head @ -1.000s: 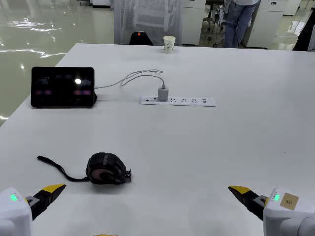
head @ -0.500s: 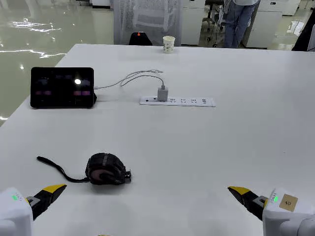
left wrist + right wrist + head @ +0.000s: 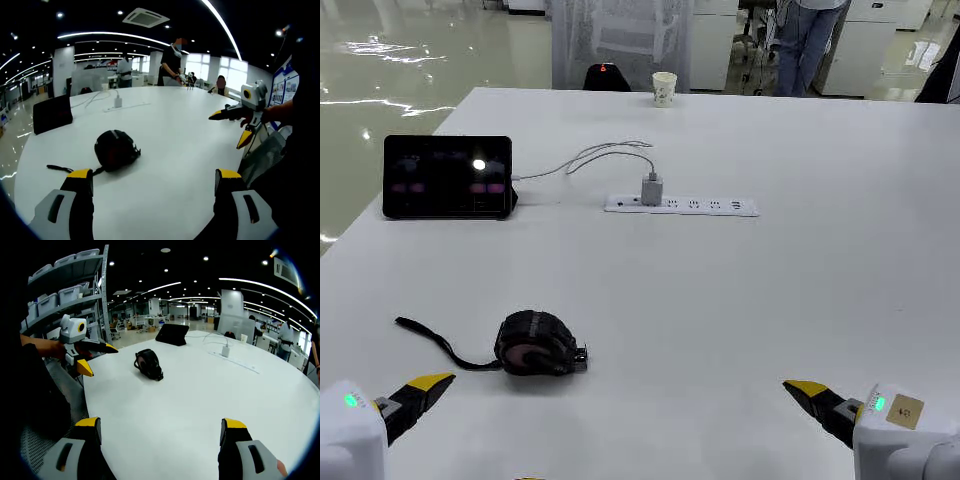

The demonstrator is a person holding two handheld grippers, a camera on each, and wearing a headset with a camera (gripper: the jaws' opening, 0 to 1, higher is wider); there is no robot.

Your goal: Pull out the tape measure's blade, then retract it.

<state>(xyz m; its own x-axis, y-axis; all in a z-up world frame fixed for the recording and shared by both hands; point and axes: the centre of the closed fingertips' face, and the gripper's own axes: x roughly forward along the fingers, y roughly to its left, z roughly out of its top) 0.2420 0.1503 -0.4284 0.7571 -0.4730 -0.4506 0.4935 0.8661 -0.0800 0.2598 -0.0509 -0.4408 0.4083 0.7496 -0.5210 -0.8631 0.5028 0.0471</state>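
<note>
A black tape measure (image 3: 537,344) lies on the white table (image 3: 720,290) near its front left, blade wound in, with a black wrist strap (image 3: 428,338) trailing to the left. It also lies ahead of the left gripper (image 3: 152,181) as the tape measure (image 3: 116,149), and further off in the right gripper view as the tape measure (image 3: 148,364). Both grippers stand open and hold nothing. The left gripper (image 3: 415,393) hovers at the front left, just short of the tape. The right gripper (image 3: 815,396) hovers at the front right, well away from it.
A dark tablet (image 3: 447,177) stands at the back left, cabled to a charger in a white power strip (image 3: 680,206). A paper cup (image 3: 663,89) sits at the far edge. A person (image 3: 807,40) stands beyond the table.
</note>
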